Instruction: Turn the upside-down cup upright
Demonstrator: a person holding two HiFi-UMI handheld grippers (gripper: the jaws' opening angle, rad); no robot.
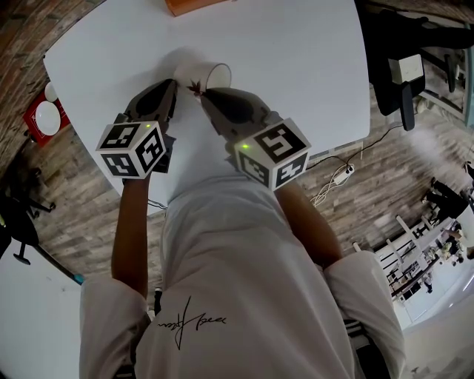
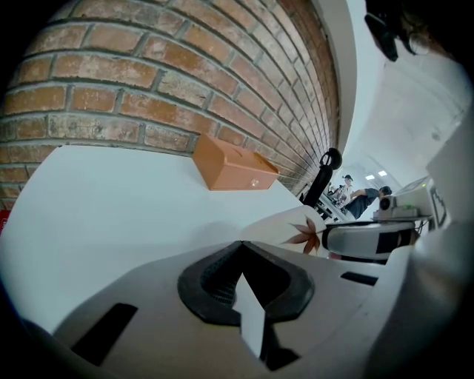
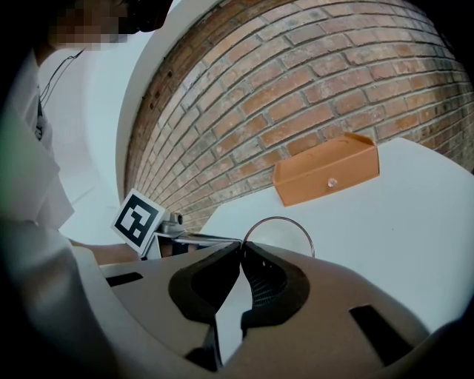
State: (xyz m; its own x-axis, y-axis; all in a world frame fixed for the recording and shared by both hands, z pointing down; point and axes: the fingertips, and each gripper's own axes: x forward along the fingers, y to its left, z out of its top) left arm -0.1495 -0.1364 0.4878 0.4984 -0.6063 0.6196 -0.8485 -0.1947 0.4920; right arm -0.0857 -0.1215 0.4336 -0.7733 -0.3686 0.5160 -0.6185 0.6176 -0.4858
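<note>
The cup point(image 1: 215, 76) is seen tipped on its side near the middle of the table point(image 1: 296, 66), its mouth turned upward and away. Its rim is pinched by the right gripper point(image 3: 240, 246), whose jaws are closed on the thin wall. The left gripper point(image 2: 241, 246) is placed just beside the leaf-printed side, jaws pressed together on nothing. Both forearms point(image 1: 129, 237) are stretched forward, the grippers converging on the cup. An orange box point(image 1: 194, 6) is set at the far edge.

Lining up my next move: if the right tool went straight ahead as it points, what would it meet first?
The cup: its rim sits just off the tips of the right tool, perhaps touching; depth is unclear.
</note>
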